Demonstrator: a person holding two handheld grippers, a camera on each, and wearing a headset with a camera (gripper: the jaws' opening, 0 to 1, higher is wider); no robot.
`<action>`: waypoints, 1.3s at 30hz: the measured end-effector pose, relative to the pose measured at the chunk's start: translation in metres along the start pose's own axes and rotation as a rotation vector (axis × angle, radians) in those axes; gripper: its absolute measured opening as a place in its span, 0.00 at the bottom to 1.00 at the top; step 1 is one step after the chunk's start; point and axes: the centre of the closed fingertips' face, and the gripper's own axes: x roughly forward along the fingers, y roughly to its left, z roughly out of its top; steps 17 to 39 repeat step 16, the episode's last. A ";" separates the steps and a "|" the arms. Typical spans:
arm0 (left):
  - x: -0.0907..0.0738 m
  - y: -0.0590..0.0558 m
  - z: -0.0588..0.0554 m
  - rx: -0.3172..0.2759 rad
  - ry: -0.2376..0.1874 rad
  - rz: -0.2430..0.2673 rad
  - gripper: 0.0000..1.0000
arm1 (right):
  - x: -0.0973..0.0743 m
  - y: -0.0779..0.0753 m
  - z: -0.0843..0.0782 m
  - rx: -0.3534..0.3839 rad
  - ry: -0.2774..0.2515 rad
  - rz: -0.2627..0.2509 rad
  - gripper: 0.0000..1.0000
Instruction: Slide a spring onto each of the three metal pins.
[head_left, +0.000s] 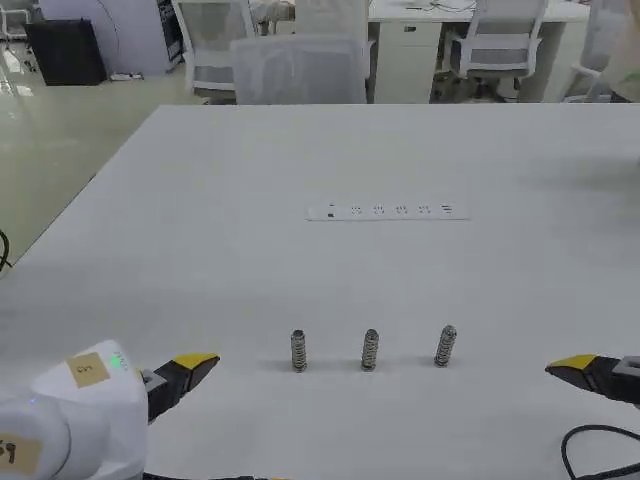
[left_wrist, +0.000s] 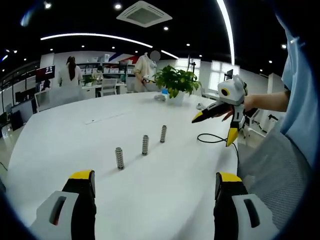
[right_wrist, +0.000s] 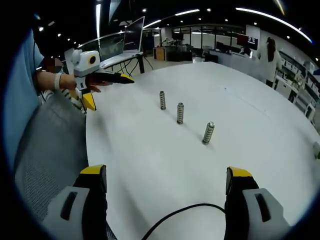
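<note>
White table (head_left: 200, 200) spreads wide under both grippers. Three springs stand on it in a short row, side by side but not touching. The left spring (head_left: 298, 351) and the middle spring (head_left: 370, 350) stand straight up. The right spring (head_left: 445, 346) leans a little, and a shiny metal tip shows at its top.

The left gripper (left_wrist: 155, 181) is at the near left side of the table. Its two yellow-tipped jaws are spread wide apart, and nothing is between them. The row of springs is out in front of it, well apart from it. The left spring is the nearest one to it.

The right gripper (right_wrist: 166, 175) is at the near right side. Its jaws are wide apart too, and it holds nothing. The right spring is the nearest one to it, but they do not touch. In the head view the three springs sit between the two grippers.

A black cable (right_wrist: 175, 215) curls on the table by the right gripper. Farther back, in the middle of the table, lies a white power strip (head_left: 385, 211).
</note>
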 end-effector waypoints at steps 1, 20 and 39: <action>-0.001 0.000 -0.001 0.007 0.007 0.000 0.98 | -0.002 -0.001 0.001 0.010 -0.014 -0.005 0.98; -0.001 -0.007 0.003 0.013 -0.001 0.015 0.97 | -0.025 0.008 -0.019 0.030 0.005 -0.027 0.98; -0.001 -0.007 0.003 0.013 -0.001 0.015 0.97 | -0.025 0.008 -0.019 0.030 0.005 -0.027 0.98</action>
